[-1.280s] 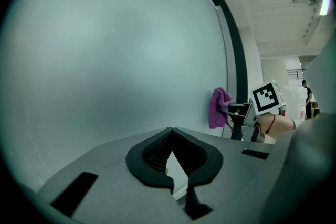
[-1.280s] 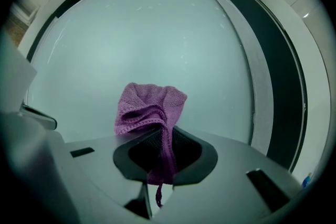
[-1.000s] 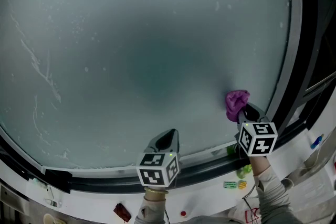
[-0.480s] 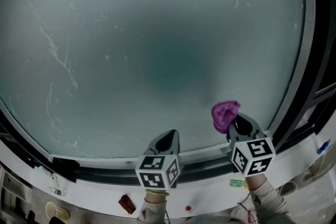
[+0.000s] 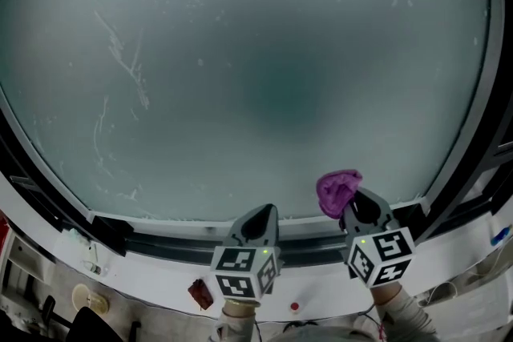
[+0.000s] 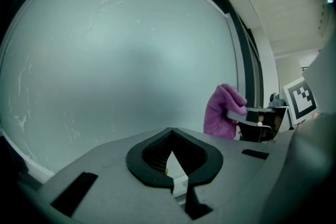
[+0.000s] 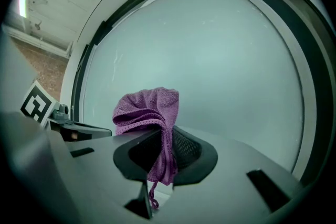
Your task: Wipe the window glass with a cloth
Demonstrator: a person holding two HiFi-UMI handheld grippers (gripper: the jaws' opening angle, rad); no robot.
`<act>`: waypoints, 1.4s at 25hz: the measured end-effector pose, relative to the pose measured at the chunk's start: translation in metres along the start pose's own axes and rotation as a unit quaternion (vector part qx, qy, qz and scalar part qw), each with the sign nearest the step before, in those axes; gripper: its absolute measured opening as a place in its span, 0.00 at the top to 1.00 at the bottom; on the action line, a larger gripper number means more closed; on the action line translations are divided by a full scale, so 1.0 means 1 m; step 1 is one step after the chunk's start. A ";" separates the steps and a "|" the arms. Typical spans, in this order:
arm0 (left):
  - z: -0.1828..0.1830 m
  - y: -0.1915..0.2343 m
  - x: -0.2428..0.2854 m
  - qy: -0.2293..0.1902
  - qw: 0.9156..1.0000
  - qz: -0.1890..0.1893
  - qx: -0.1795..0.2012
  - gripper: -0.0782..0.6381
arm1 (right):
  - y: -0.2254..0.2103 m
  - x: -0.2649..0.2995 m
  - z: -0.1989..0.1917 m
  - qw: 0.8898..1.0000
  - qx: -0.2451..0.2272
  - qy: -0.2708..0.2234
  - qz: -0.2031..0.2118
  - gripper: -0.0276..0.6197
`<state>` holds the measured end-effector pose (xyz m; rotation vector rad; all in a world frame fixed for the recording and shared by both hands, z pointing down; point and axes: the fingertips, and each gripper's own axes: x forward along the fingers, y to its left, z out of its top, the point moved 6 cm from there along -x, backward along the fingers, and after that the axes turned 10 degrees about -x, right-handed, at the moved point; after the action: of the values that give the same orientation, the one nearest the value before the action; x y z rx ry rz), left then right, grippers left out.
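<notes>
The frosted window glass fills the head view, with faint white streaks at its upper left. My right gripper is near the bottom edge of the pane, shut on a bunched purple cloth. The cloth sticks up from between the jaws of the right gripper, in front of the glass. My left gripper is to its left near the lower frame, shut with nothing in it. The left gripper view shows its own closed jaws, the cloth at the right and the glass.
A black frame runs round the pane, with a dark rail along the bottom. Below it is a white sill with a small red object and a red dot.
The right gripper with the cloth has slid left and down along the glass toward its bottom edge. The head view has shifted, so the streaks now sit further right. The left gripper has hardly moved.
</notes>
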<state>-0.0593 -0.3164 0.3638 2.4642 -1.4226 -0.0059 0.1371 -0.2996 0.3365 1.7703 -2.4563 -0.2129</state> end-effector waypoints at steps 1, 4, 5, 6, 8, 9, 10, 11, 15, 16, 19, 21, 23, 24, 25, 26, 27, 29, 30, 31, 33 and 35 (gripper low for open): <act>-0.001 0.000 -0.006 -0.003 1.000 0.002 -0.001 0.88 | 0.006 -0.002 -0.001 1.000 0.004 0.000 0.005 0.88; 0.000 0.000 -0.021 -0.012 1.000 0.006 -0.002 0.88 | 0.020 -0.007 -0.003 1.000 0.015 0.001 0.020 0.88; 0.000 0.000 -0.025 -0.014 1.000 0.008 -0.001 0.88 | 0.025 -0.009 -0.003 0.999 0.021 0.000 0.026 0.88; 0.000 0.001 -0.030 -0.017 1.000 0.009 0.001 0.88 | 0.029 -0.011 -0.004 0.999 0.026 -0.001 0.031 0.88; 0.002 0.000 -0.039 -0.022 1.000 0.011 0.004 0.88 | 0.037 -0.015 -0.004 0.999 0.031 -0.004 0.037 0.88; 0.003 0.000 -0.042 -0.025 1.000 0.011 0.006 0.88 | 0.040 -0.017 -0.004 0.999 0.031 -0.005 0.038 0.88; 0.004 -0.001 -0.045 -0.028 1.000 0.011 0.007 0.88 | 0.042 -0.019 -0.004 0.999 0.029 -0.005 0.038 0.88; 0.004 -0.001 -0.047 -0.029 0.999 0.010 0.008 0.88 | 0.044 -0.020 -0.004 0.999 0.028 -0.004 0.039 0.88; 0.001 -0.003 -0.050 -0.025 1.000 0.004 0.010 0.88 | 0.049 -0.024 -0.004 0.999 0.024 -0.001 0.037 0.88; 0.001 -0.003 -0.051 -0.024 1.000 0.003 0.009 0.88 | 0.050 -0.024 -0.003 0.999 0.023 -0.001 0.036 0.88; -0.002 -0.004 -0.051 -0.021 1.000 -0.004 0.008 0.88 | 0.051 -0.027 -0.001 0.999 0.020 -0.003 0.033 0.88; -0.005 -0.006 -0.050 -0.018 1.000 -0.007 0.009 0.88 | 0.050 -0.029 0.000 0.999 0.019 -0.004 0.032 0.88; -0.006 -0.007 -0.049 -0.015 1.000 -0.010 0.009 0.88 | 0.049 -0.030 0.001 0.999 0.018 -0.004 0.030 0.88; -0.006 -0.007 -0.048 -0.015 1.000 -0.011 0.008 0.88 | 0.049 -0.030 0.001 0.999 0.017 -0.004 0.029 0.88; -0.007 -0.007 -0.048 -0.015 1.000 -0.012 0.008 0.88 | 0.048 -0.031 0.001 0.999 0.017 -0.004 0.027 0.88; -0.007 -0.008 -0.047 -0.015 1.000 -0.013 0.008 0.88 | 0.047 -0.031 0.002 1.000 0.016 -0.005 0.026 0.88; -0.006 -0.008 -0.046 -0.015 1.000 -0.014 0.008 0.88 | 0.046 -0.032 0.002 1.000 0.016 -0.006 0.024 0.88; -0.006 -0.009 -0.045 -0.016 1.000 -0.015 0.008 0.88 | 0.045 -0.032 0.002 1.000 0.014 -0.006 0.023 0.88; -0.006 -0.010 -0.044 -0.016 1.000 -0.016 0.009 0.88 | 0.044 -0.032 0.003 1.000 0.014 -0.007 0.022 0.88; -0.006 -0.011 -0.044 -0.016 1.000 -0.017 0.009 0.88 | 0.043 -0.032 0.003 1.000 0.013 -0.007 0.021 0.88; -0.006 -0.011 -0.043 -0.015 1.000 -0.018 0.009 0.88 | 0.042 -0.031 0.003 1.000 0.013 -0.007 0.019 0.88; -0.006 -0.010 -0.043 -0.014 1.000 -0.017 0.009 0.88 | 0.043 -0.031 0.002 1.000 0.014 -0.007 0.020 0.88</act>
<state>-0.0718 -0.2743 0.3607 2.5124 -1.3973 -0.0359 0.1066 -0.2570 0.3415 1.7348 -2.5128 -0.1885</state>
